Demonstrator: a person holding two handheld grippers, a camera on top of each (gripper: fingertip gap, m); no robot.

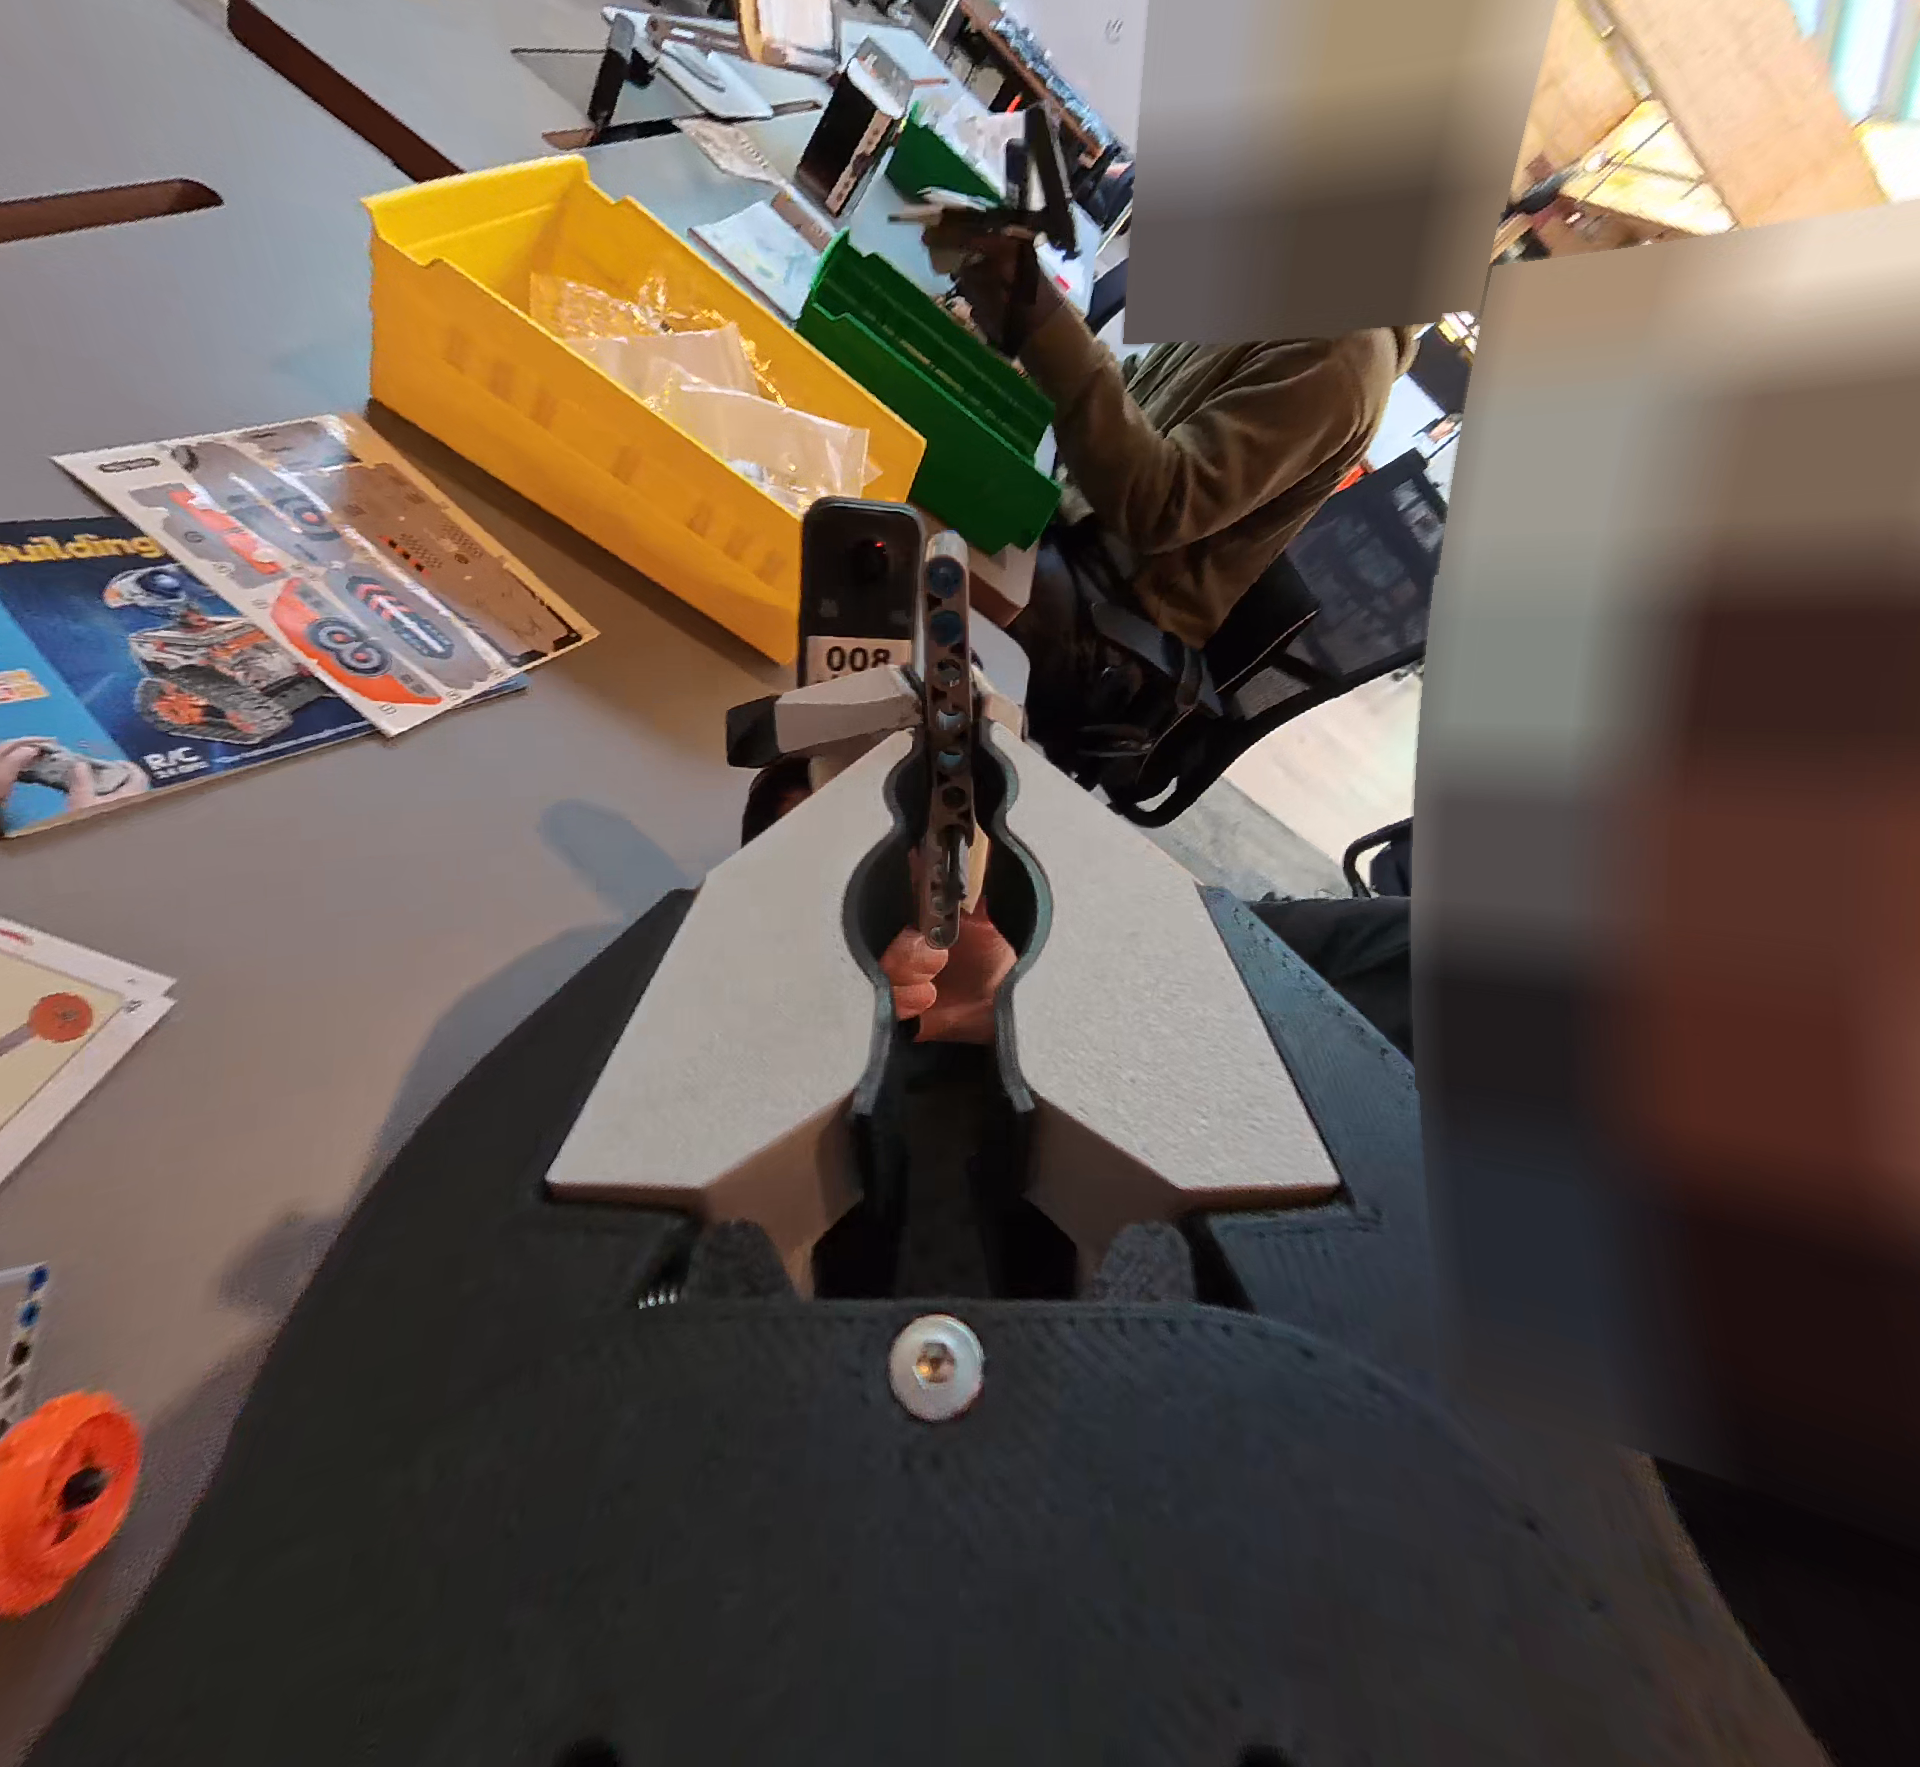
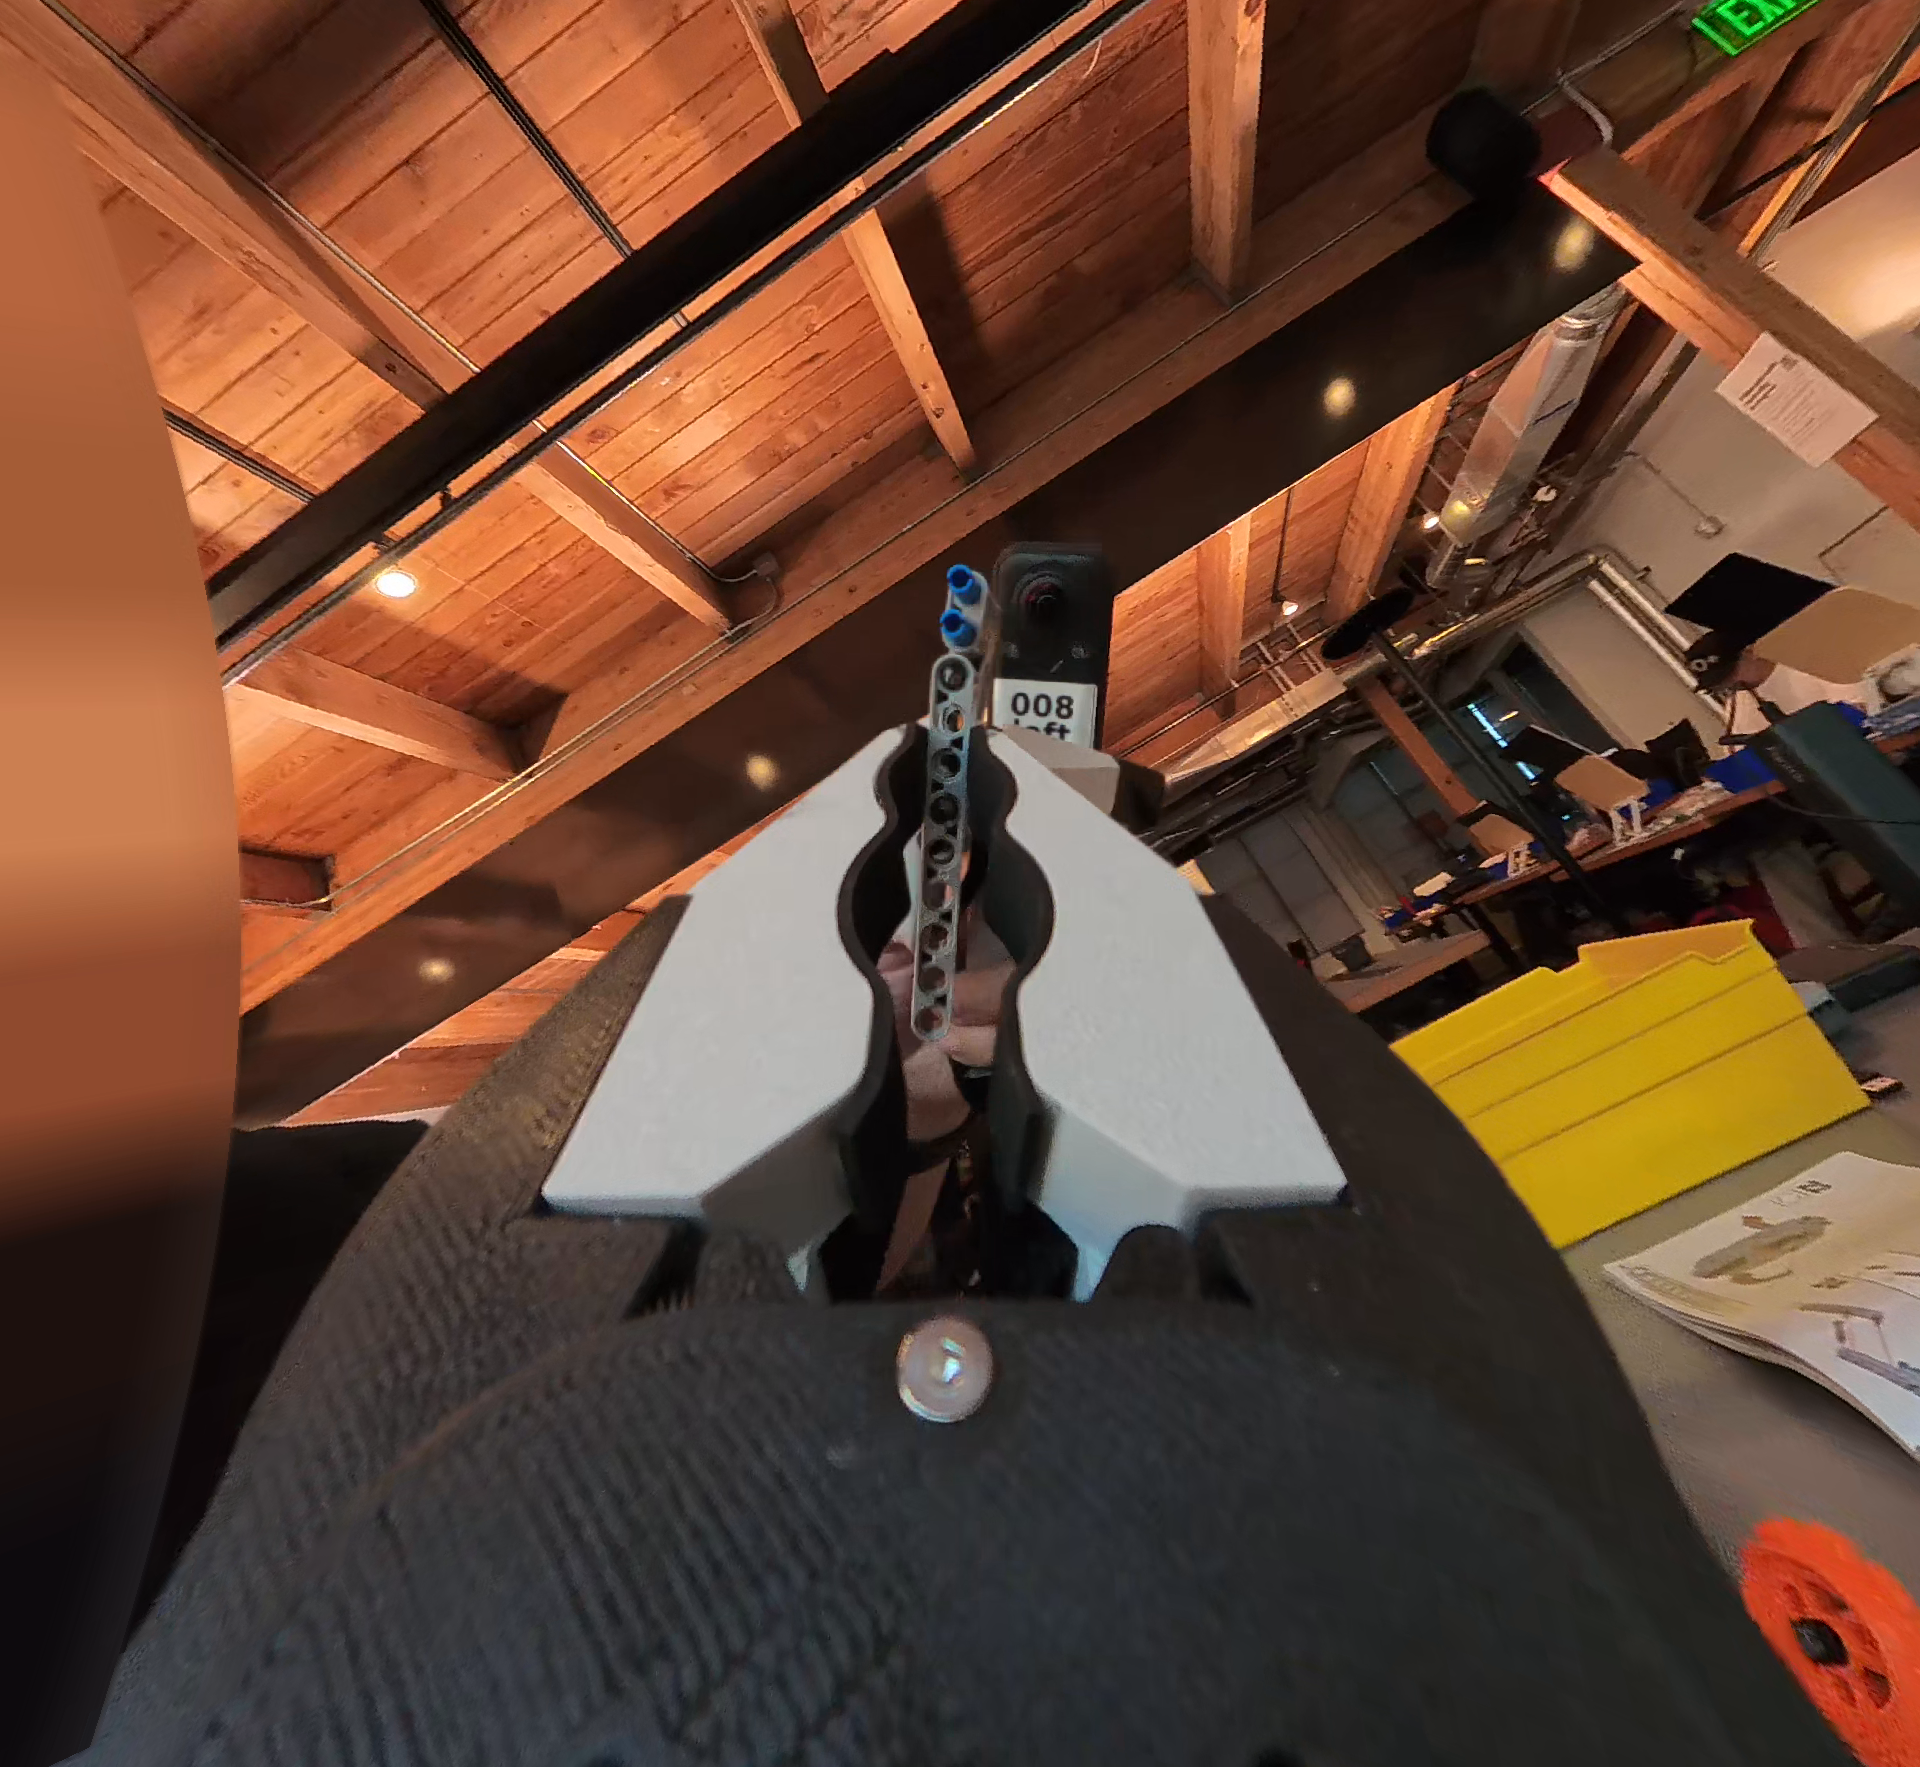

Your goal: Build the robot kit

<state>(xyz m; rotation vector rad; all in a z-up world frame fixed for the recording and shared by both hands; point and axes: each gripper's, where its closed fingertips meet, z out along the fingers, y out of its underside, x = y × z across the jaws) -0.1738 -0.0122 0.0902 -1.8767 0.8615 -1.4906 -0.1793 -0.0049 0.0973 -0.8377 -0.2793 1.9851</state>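
Note:
My left gripper (image 1: 948,730) is shut on a dark grey perforated beam (image 1: 948,678) with blue pins in its top holes and holds it upright in the air past the grey table (image 1: 364,886). My right gripper (image 2: 945,741) is shut on a light grey perforated beam (image 2: 940,844), also upright. The two grippers face each other with the beams side by side, very close. The right gripper (image 1: 821,720) shows behind the dark beam in the left wrist view. The blue pins (image 2: 961,611) and the left gripper's camera (image 2: 1049,637) show behind the light beam in the right wrist view.
A yellow bin (image 1: 623,429) of plastic bags and green bins (image 1: 935,387) stand on the table. A booklet (image 1: 156,657), a sticker sheet (image 1: 332,564) and an orange wheel (image 1: 62,1499) lie near. A seated person's sleeve (image 1: 1195,470) is beyond the table edge. My two grippers' fingertips are within a few centimetres of each other. The orange wheel (image 1: 62,1499) is about equally far from each gripper, around 25 cm. The right camera catches it too, in the right wrist view (image 2: 1806,1609).

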